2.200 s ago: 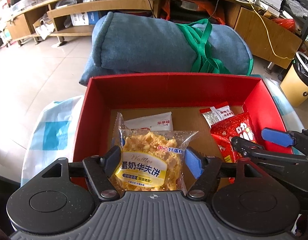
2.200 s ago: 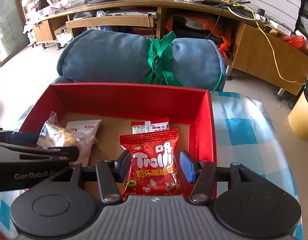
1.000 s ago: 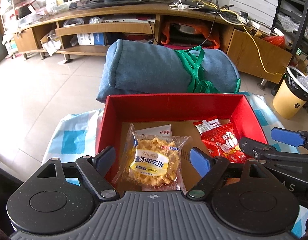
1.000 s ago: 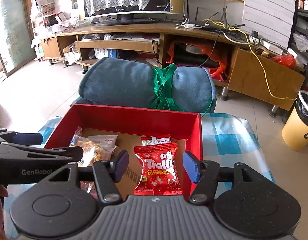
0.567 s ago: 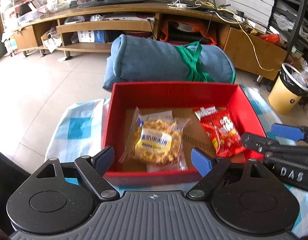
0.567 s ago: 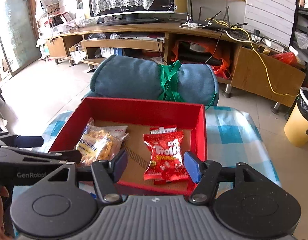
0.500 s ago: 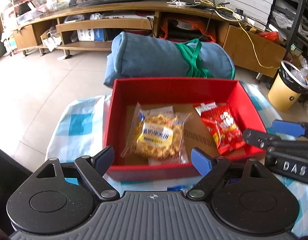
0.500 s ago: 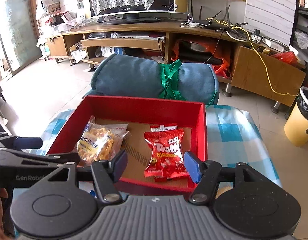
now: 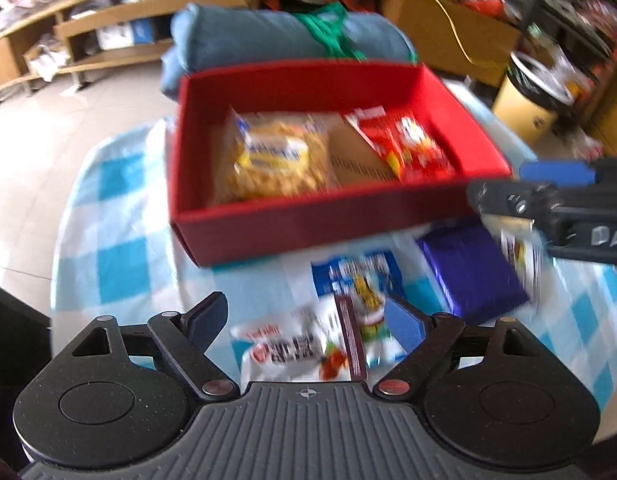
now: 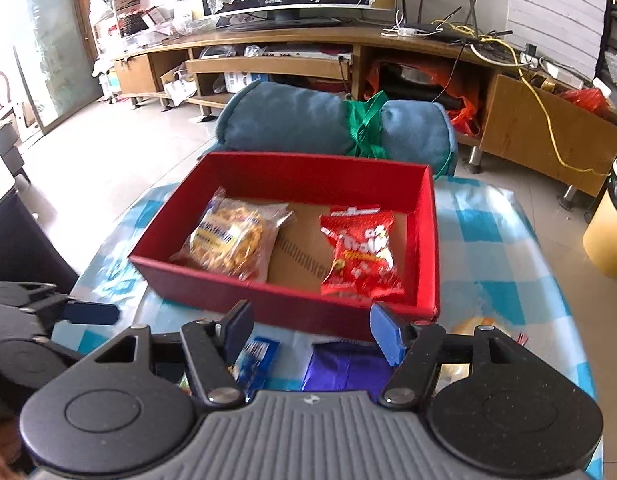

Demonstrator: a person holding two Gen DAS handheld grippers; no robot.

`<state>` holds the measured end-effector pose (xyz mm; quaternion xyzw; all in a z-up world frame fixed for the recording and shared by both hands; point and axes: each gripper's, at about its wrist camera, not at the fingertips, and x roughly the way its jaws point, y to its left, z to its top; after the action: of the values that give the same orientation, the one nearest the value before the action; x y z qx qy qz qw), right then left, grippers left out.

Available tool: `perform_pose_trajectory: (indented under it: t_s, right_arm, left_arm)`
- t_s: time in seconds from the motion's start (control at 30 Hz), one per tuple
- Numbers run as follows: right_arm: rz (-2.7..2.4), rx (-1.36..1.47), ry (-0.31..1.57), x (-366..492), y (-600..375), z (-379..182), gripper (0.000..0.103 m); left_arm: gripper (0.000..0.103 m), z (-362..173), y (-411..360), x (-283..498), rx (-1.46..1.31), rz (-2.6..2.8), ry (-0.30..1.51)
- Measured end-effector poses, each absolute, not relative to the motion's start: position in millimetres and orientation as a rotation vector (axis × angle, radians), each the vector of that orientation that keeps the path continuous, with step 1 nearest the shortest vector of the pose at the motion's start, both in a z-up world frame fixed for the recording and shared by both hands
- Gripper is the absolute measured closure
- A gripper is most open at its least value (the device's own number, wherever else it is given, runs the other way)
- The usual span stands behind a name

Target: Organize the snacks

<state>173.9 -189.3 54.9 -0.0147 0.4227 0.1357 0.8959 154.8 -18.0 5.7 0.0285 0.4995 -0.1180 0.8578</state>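
Observation:
A red box (image 9: 308, 236) (image 10: 292, 304) on the checked tablecloth holds a yellow waffle pack (image 9: 276, 156) (image 10: 228, 240) on the left and a red Trolli bag (image 9: 412, 148) (image 10: 360, 252) on the right. In front of the box lie a white snack pack (image 9: 292, 352), a blue-and-white pack (image 9: 360, 276) (image 10: 256, 356) and a purple pack (image 9: 472, 268) (image 10: 344, 368). My left gripper (image 9: 304, 320) is open and empty above the white pack. My right gripper (image 10: 312, 332) is open and empty above the box's near wall; it shows in the left wrist view (image 9: 548, 192).
A rolled blue cushion (image 10: 332, 124) tied with a green strap lies behind the box. A wooden TV bench (image 10: 348, 48) runs along the back wall. A yellow bin (image 10: 608, 232) stands on the floor at the right. The blue-checked tablecloth (image 10: 488, 248) covers the table.
Both grippers have pulled back and up from the box, open and empty. The loose packs in front of the box have come into view. The left wrist view is now motion-blurred.

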Motion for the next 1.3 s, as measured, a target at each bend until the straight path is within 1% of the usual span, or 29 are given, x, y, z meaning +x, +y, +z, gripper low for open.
perform_pose_trajectory:
  t_s: [0.03,0.17,0.37,0.43,0.5,0.8,1.03,1.1,1.17,1.2,1.3]
  right_arm:
    - [0.287,-0.036,0.883,170.9,-187.8,53.4,0.039]
    - [0.31,-0.051,0.908,166.1,-181.6,47.7,0.039]
    - [0.33,-0.048,0.928,168.7,-178.7,43.1,0.039]
    - [0.334,-0.041,0.938,170.2,-178.7,41.1,0.039]
    - [0.335,-0.032,0.944,171.7,-178.8,40.5,0.039]
    - [0.349,-0.027,0.944,168.7,-176.0,43.6,0.039]
    - [0.362,-0.034,0.951,163.7,-174.5,43.1,0.039]
    - [0.362,-0.039,0.957,162.7,-175.0,41.2,0.039]
    - [0.358,-0.041,0.965,162.9,-176.1,39.3,0.039]
    - [0.356,-0.042,0.968,162.8,-176.3,38.6,0.039]
    - [0.358,-0.046,0.971,161.9,-175.3,38.8,0.039]
  left_arm:
    - [0.013,0.3,-18.5,156.2,0.073,-0.266,1.066]
    - [0.014,-19.2,-21.9,165.6,0.124,-0.325,1.117]
    - [0.014,-30.2,-34.6,178.0,0.233,-0.387,1.115]
    - [0.009,-35.0,-31.9,183.6,0.217,-0.4,1.137]
    - [0.011,-37.9,-26.8,184.8,0.172,-0.424,1.168]
    - [0.01,-40.6,-2.4,152.9,0.084,-0.433,1.264]
    - [0.011,-42.4,-4.3,155.8,0.108,-0.363,1.242]
    - [0.012,-44.1,-7.0,160.1,0.123,-0.336,1.233]
    - [0.02,-45.4,-11.2,160.3,0.164,-0.313,1.216]
    - [0.022,-45.6,-13.5,158.6,0.183,-0.306,1.208]
    - [0.037,-43.4,-11.9,155.1,0.187,-0.294,1.192]
